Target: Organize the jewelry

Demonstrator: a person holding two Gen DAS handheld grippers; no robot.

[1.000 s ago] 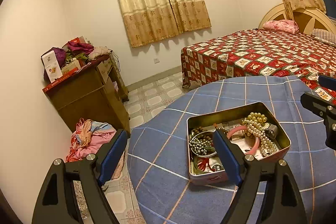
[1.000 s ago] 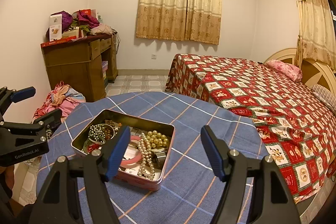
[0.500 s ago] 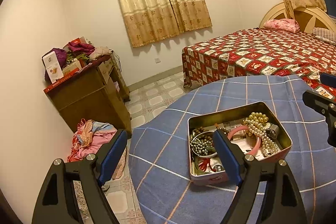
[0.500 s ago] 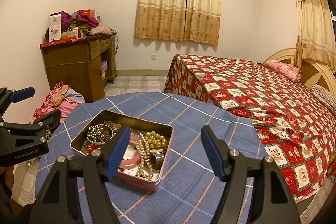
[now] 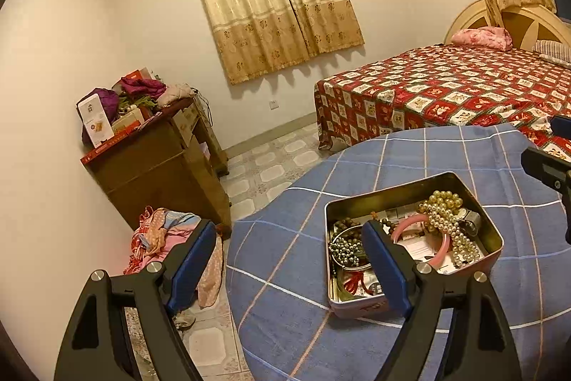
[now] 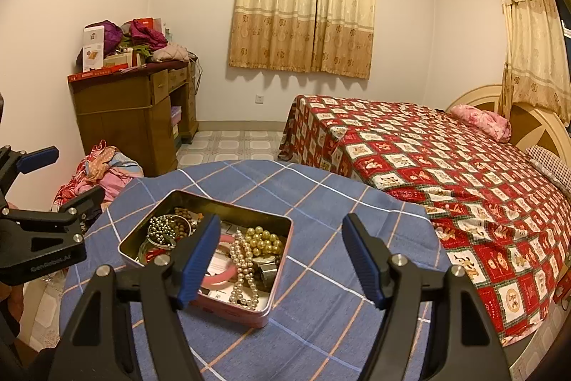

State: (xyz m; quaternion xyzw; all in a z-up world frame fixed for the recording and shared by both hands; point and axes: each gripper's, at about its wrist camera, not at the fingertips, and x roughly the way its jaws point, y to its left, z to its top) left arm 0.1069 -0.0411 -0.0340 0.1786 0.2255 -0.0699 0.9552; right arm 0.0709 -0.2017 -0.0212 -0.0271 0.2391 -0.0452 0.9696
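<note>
An open tin point(image 6: 274, 277) sits on the blue checked tablecloth point(image 6: 321, 195), in the lower centre-left of the right wrist view and the lower right of the left wrist view, and all the jewelry in sight lies inside it: a white pearl strand point(image 6: 242, 270), a clump of larger gold pearls point(image 6: 266, 240), a pink bangle point(image 6: 223, 277), silver beads point(image 6: 162, 229), brown beads point(image 6: 180, 213) and something red point(image 5: 351, 282) I cannot make out. Both tools hover above the table with nothing in them, the left gripper point(image 5: 291, 265) with its jaws spread wide, the right gripper point(image 6: 280, 261) likewise. This fits either jewelry gathered in the tin or a jumble waiting to be sorted, so I would not name a step. Any reach into the tin would go best straight down over one piece, clear of the tin's walls, since the strands overlap and one could drag another along. The tin's long axis runs from upper left to lower right in the right wrist view; the white pearl strand runs nearly top to bottom of that frame, crossing the bangle.
</note>
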